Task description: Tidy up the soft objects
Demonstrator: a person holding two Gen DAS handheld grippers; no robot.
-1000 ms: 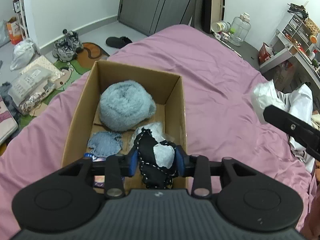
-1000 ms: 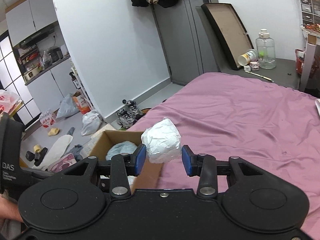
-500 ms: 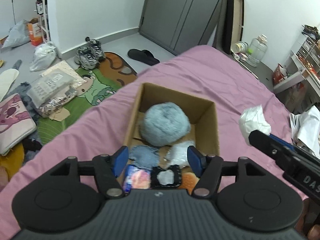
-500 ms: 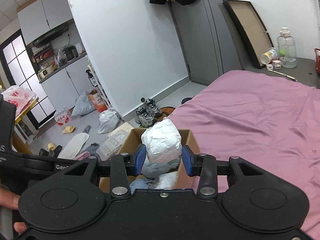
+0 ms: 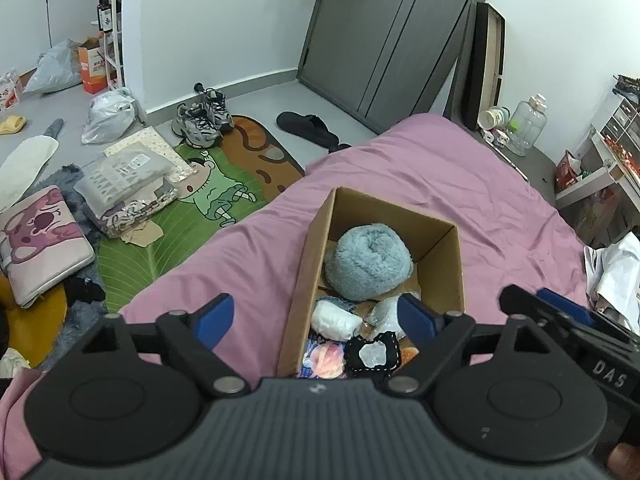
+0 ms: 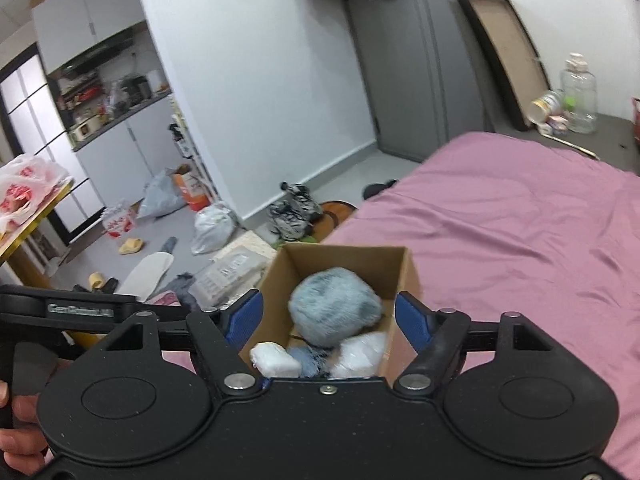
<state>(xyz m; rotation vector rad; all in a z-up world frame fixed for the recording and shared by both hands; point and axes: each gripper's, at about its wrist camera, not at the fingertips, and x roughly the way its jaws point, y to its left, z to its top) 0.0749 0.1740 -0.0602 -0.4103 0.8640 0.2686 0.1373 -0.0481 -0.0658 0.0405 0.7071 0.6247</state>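
Pink bedsheet carries a cardboard box.

Right claw above the cardboard box
Its jaws have just been opening, nothing between them; white bundle lies inside the box on the pink bed

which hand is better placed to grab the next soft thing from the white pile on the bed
Right, probably. In the left wrist view the right gripper reaches in on the same side as the white pile, while the left gripper sits over the cardboard box. Both have just opened, empty.
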